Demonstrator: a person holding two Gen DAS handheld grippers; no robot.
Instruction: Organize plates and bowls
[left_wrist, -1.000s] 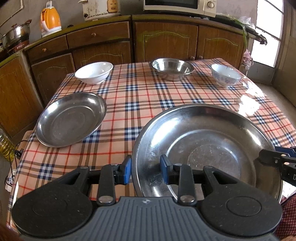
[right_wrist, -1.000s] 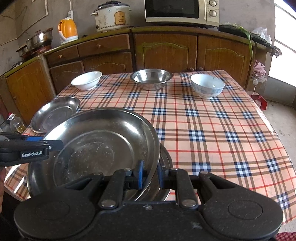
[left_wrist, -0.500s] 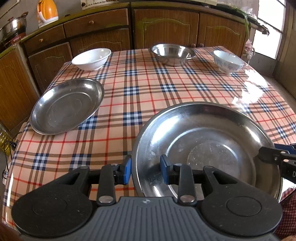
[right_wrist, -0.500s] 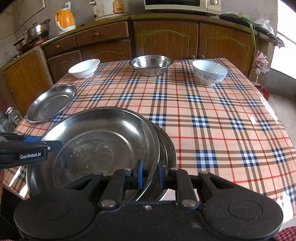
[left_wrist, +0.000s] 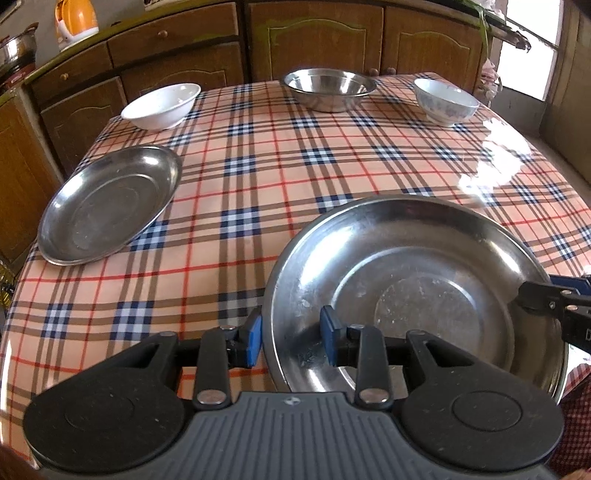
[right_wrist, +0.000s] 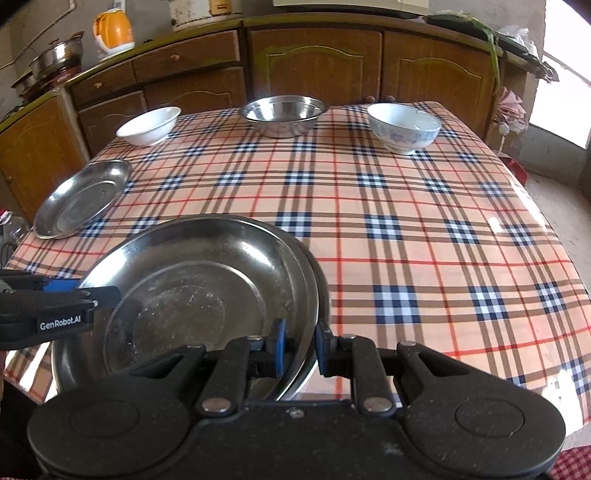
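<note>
A kitchen with brown wooden cabinets (right_wrist: 317, 59) along the back wall; in front of them stands a bench under a plaid cloth (right_wrist: 406, 229). The landmark is the large steel plate (left_wrist: 413, 280) at the near edge of the bench — it sits slightly askew on a second steel plate (right_wrist: 320, 291), whose rim shows just past its right side. The left claw (left_wrist: 291, 341) straddles the large plate's left rim, one blue pad outside and one inside, both a little off the metal, so the jaws stand partly open. The right claw (right_wrist: 298, 347) is pinched on the right rim of the large plate, jaws nearly closed. Left of the large plate, well apart, lies a smaller steel plate (left_wrist: 110, 205). Beyond it along the far edge — a white bowl (left_wrist: 160, 106) to the left, a steel bowl (left_wrist: 330, 88) straight ahead, a patterned bowl (left_wrist: 445, 101) to the right.
</note>
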